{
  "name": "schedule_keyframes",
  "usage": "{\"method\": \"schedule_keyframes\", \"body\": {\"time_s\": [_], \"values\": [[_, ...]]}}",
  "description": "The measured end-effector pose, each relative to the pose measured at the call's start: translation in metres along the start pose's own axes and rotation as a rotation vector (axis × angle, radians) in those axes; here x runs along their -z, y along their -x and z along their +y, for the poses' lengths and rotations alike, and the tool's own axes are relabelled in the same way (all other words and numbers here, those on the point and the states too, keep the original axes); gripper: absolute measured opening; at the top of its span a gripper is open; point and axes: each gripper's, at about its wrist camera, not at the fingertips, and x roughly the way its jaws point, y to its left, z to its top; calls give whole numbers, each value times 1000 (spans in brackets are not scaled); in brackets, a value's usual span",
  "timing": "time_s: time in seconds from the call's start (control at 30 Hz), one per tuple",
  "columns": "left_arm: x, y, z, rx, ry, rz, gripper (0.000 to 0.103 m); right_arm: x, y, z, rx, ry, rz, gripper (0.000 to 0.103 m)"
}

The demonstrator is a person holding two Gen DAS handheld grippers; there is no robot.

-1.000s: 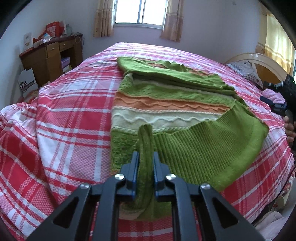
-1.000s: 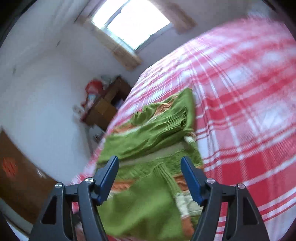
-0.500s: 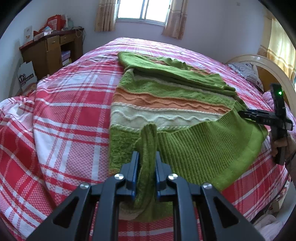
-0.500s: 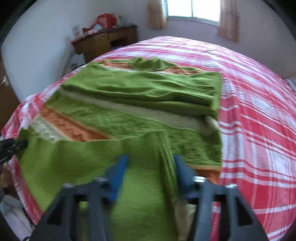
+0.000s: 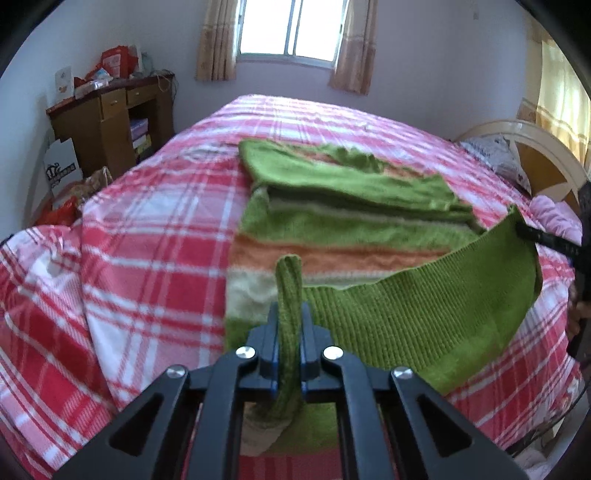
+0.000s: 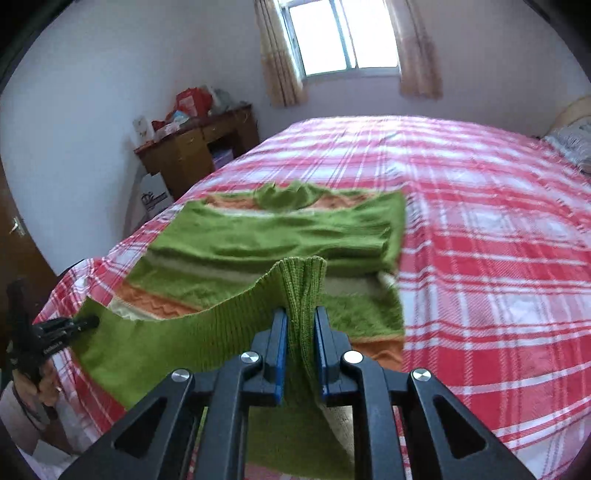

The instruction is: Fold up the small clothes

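Sweater [image 5: 332, 225] lies on the bed [image 5: 155, 229], hem lifted. Left gripper [image 5: 289, 328] pinches one hem corner; right gripper [image 6: 300, 332] is closing on the other. Headboard [image 5: 546, 162] shows only in the left view — door [image 6: 14, 236] only in the right.

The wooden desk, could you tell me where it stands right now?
The wooden desk stands against the far wall, left of the bed and window, in both wrist views.

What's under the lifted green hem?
Under the raised hem, held by left claw and right claw, the sweater's cream and orange stripes show. Its lower stripes and the bedspread beneath are covered.
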Motion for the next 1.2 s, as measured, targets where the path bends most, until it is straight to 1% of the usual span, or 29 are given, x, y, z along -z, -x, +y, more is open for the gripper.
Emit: {"method": "schedule_keyframes", "body": {"time_s": [0.1,0.2,0.3,0.43,0.5,0.57,0.67,0.87,1.0,1.13,1.2], "values": [[-8,-3,4,15,23,-6,8,-1,2,1,22,-6,-10,13],[-10,-12,5,18,25,5,8,4,-7,-4,32,-32,17,13],[-5,-26,2,9,15,43,8,13,-17,-12,35,-65,59,13],[3,-32,3,-9,14,81,8,21,-27,-15,50,-69,95,13],[2,-28,3,-11,8,73,8,21,-26,-15,44,-74,98,13],[-4,-23,2,-20,2,61,7,14,-21,-14,32,-73,78,13],[-21,-22,4,-29,3,51,7,-1,-14,-11,16,-79,33,13],[-68,-35,14,-28,70,25,7,-40,-13,-4,25,-32,-35,13],[-101,-49,14,-58,68,-2,7,-65,-23,-6,52,-1,-64,13],[-123,-65,18,-43,100,-17,7,-84,-36,-12,74,1,-79,13],[-135,-75,18,-51,102,-25,7,-93,-44,-13,94,17,-87,13]]}}
